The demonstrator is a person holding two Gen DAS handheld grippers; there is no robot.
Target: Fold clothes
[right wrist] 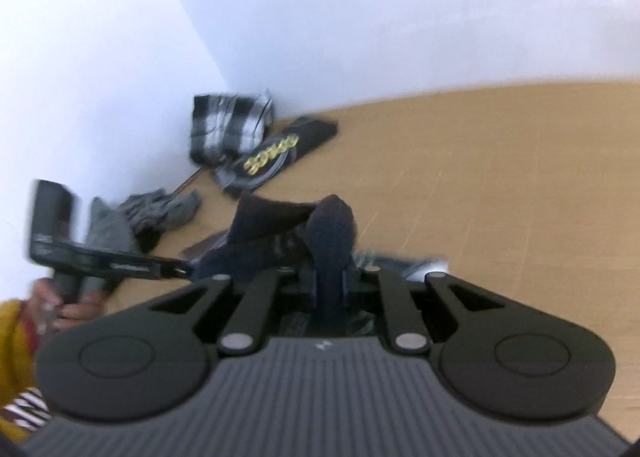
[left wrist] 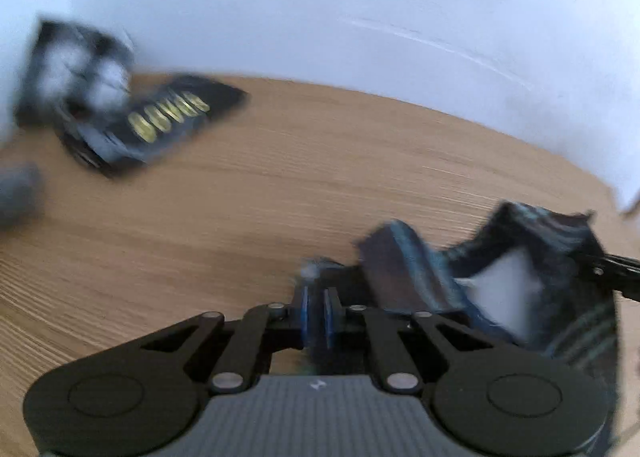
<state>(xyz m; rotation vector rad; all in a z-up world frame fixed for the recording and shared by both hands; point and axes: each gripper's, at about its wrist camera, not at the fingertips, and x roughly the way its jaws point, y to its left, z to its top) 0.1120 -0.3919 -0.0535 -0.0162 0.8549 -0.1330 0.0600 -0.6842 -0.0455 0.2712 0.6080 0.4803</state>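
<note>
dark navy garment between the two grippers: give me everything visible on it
The dark navy garment looks like soft knit cloth, with faint teal stripes and a white patch on the part seen from the left wrist. It is bunched and lifted in folds over the wooden table, not lying flat. The right gripper is shut on a rounded fold; the left gripper pinches an edge. Blur hides finer detail, so its type is unclear.
</note>
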